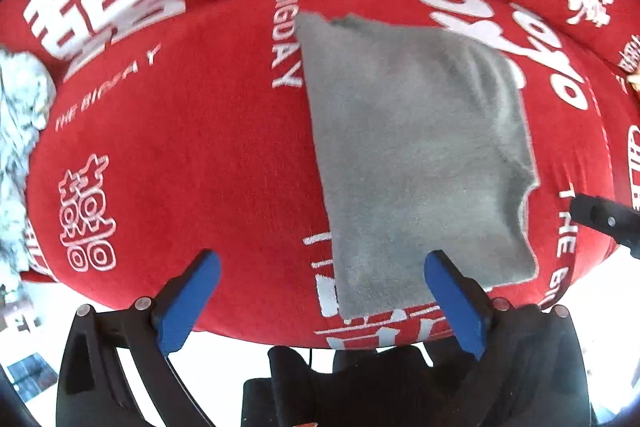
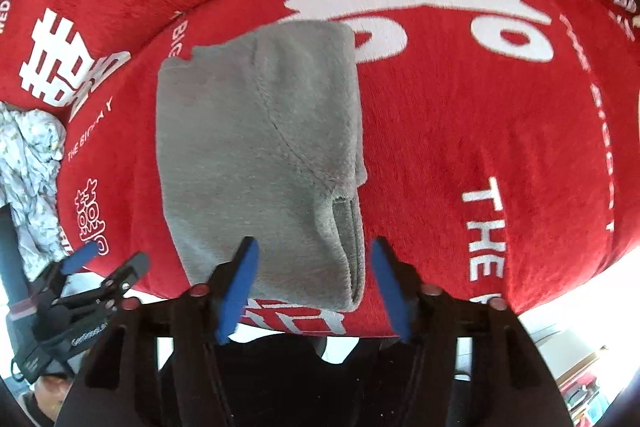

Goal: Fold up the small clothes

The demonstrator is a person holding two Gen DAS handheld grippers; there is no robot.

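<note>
- Red plush cover (image 1: pixel 200 147) printed with white lettering spreads over a rounded, cushion-like surface — soft and domed, falling away at its near edge toward a bright floor.
- Grey garment (image 1: pixel 416 155), the task's piece, lies folded into a rough rectangle on the crown of the cover, its near end close to the edge; the right wrist view shows a layered fold open along its right side.
- Left gripper (image 1: pixel 320 303) hangs over the garment's near left corner with its jaws spread wide and nothing between them; no pad presses the cloth.
- Right gripper (image 2: pixel 316 287) is likewise released, jaws apart above the near right fold, empty.
- Likely trouble: fleece this thick may spring open at the loose right layers now that nothing pins it.
- Since the near end lies near the drop-off, a snagged pad on the way up could drag the stack over — or skew it.
- Pale patterned cloth (image 1: pixel 20 131) sits bunched at the far left; reaching for it low might brush the finished fold.
</note>
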